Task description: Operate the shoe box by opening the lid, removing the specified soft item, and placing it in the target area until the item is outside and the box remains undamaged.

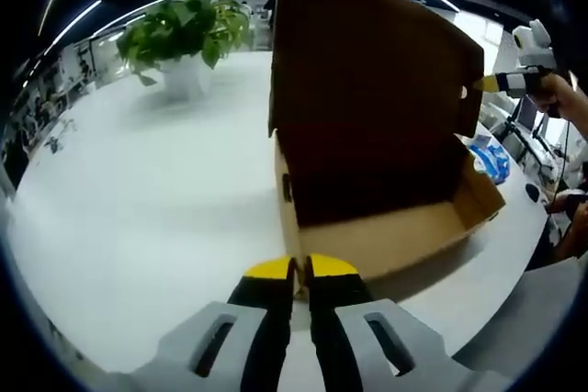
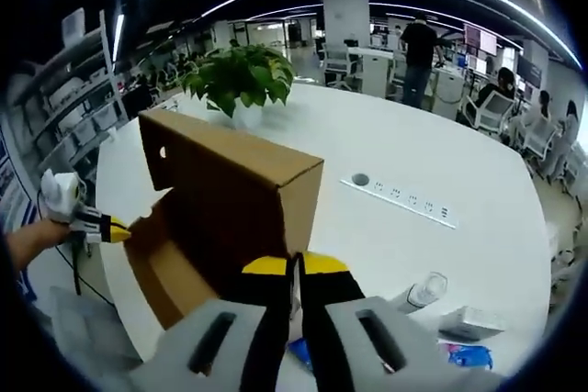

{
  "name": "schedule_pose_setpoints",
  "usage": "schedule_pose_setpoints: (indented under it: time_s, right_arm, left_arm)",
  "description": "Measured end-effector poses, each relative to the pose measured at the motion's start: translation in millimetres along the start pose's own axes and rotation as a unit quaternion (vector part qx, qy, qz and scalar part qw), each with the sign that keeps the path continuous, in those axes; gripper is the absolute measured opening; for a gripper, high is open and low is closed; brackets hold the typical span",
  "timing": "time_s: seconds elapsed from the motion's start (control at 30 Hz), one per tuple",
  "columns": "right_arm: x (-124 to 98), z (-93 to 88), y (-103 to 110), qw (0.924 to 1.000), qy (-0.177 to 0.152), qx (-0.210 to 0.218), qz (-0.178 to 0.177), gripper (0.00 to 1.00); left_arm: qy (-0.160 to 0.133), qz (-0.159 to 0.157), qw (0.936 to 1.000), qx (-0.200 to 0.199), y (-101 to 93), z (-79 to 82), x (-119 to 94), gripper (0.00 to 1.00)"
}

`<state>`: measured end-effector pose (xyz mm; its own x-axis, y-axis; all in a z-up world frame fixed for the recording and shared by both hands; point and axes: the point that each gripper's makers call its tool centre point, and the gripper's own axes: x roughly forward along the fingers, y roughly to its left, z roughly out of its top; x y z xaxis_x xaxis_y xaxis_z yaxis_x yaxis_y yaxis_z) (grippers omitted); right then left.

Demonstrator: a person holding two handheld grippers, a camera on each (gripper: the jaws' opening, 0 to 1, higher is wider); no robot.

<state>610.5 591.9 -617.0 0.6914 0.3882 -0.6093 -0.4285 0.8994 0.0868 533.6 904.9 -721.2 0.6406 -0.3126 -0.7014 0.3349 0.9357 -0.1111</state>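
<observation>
The brown cardboard shoe box (image 1: 404, 236) stands open on the white table (image 1: 138, 199), its lid (image 1: 367, 71) raised upright. What shows of the inside is bare cardboard. My left gripper (image 1: 300, 268) is shut on the box's near corner wall; it also comes in from the left, held by a hand, as the left gripper (image 2: 103, 227). My right gripper (image 2: 296, 268) is shut on the lid's (image 2: 230, 190) side edge, and the right gripper (image 1: 514, 80) touches the lid's side flap. A blue-and-white soft bundle (image 1: 487, 158) lies on the table outside the box.
A potted plant (image 2: 239, 75) stands toward the table's far side. A power strip (image 2: 400, 197) and a round cable hole (image 2: 360, 179) sit in the tabletop. A clear bottle (image 2: 424, 291) and a white packet (image 2: 469, 323) lie nearby. People work at desks (image 2: 423, 43) behind.
</observation>
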Motion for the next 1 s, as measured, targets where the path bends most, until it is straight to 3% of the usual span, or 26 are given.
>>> schedule_pose_setpoints:
  time_s: [0.57,0.7,1.0]
  right_arm:
    - [-12.4,-15.3,12.7,0.9992,-0.026,0.031,0.0,0.03]
    - [-15.0,-19.3,16.3,0.9992,-0.032,0.024,-0.004,0.03]
    - [-20.1,-30.5,22.0,0.9989,-0.043,0.017,-0.006,0.04]
  left_arm:
    - [-0.007,-0.004,1.0,0.006,0.8,1.4,-1.0,0.04]
    - [-0.013,-0.004,0.9998,0.017,-0.7,5.1,-2.1,0.14]
    - [-0.036,0.0,0.9987,0.037,-0.8,17.7,-12.5,0.19]
